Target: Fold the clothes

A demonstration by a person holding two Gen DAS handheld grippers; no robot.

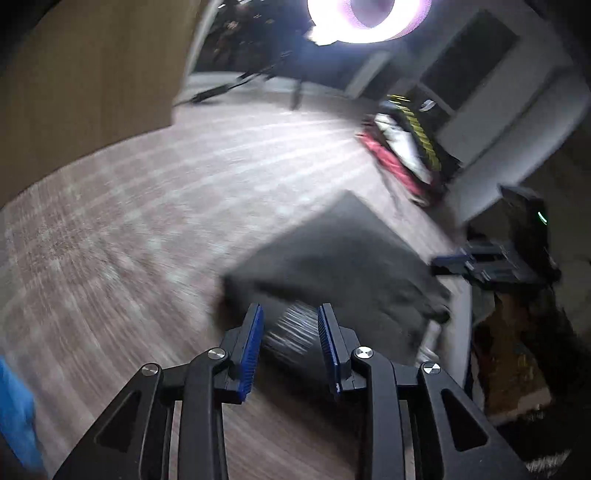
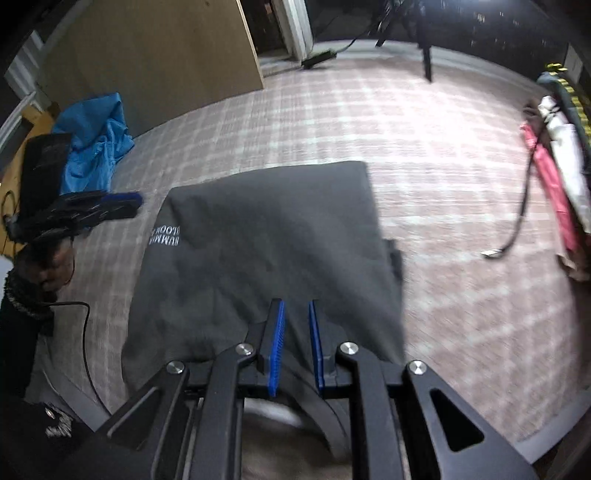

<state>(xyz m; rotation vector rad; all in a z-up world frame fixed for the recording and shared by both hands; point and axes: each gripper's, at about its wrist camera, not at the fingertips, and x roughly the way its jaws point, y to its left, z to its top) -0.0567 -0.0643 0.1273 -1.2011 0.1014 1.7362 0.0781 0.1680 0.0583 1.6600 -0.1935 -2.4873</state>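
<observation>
A dark grey garment (image 2: 266,236) with white lettering lies folded on the checked carpet (image 2: 369,122). My right gripper (image 2: 294,302) is at its near edge, and the blue pads are shut on a fold of the grey cloth that runs down between them. In the left wrist view the same grey garment (image 1: 332,258) spreads ahead. My left gripper (image 1: 290,308) hovers over its near corner with the blue pads apart and no cloth pinched. From the right wrist view the left gripper (image 2: 133,203) is just off the garment's left edge. The right gripper (image 1: 454,262) shows at the garment's far right side.
A crumpled blue garment (image 2: 92,144) lies by a tall wooden panel (image 2: 155,55). A pile of pink, white and striped clothes (image 2: 557,177) sits at the right with a dark strap (image 2: 517,221) trailing. Tripod legs (image 2: 424,55) and a bright ring light (image 1: 365,18) stand at the back.
</observation>
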